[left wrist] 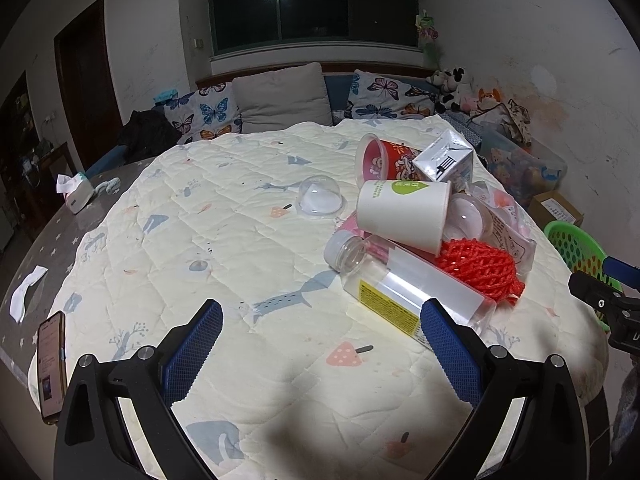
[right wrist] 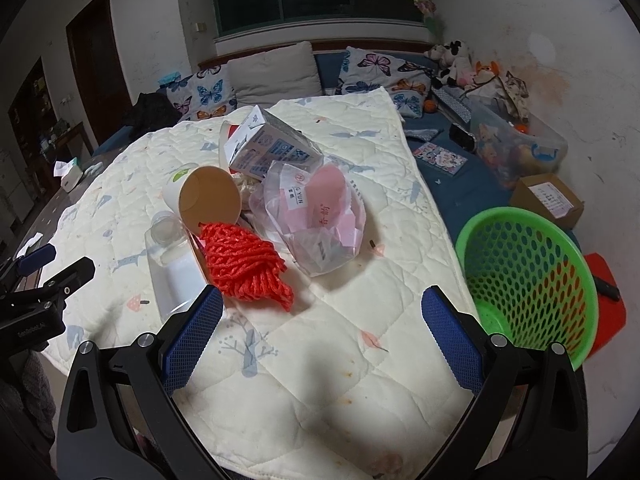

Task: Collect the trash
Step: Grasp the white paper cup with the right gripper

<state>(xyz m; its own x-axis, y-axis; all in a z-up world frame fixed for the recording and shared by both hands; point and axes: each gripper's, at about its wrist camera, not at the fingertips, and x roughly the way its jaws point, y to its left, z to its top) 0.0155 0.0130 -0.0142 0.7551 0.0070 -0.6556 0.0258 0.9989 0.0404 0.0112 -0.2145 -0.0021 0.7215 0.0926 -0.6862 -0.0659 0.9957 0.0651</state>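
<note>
- lying in a heap on the padded cloth (left wrist: 224, 216) are the bits of trash: a clear bottle (left wrist: 400, 288), a white paper cup (left wrist: 404, 214), a red net (right wrist: 244, 266), a milk carton (right wrist: 268, 150) and a crinkly plastic bag (right wrist: 316, 216).
- the left gripper (left wrist: 320, 354) has its blue fingers wide apart, holding nothing, just in front of the bottle.
- the right gripper (right wrist: 322, 346) is wide apart too, holding nothing, near the red net.
- a clear dome lid (left wrist: 320, 196) sits alone beside the heap.
- a green basket (right wrist: 528, 280) stands next to the table's edge, on the right.
</note>
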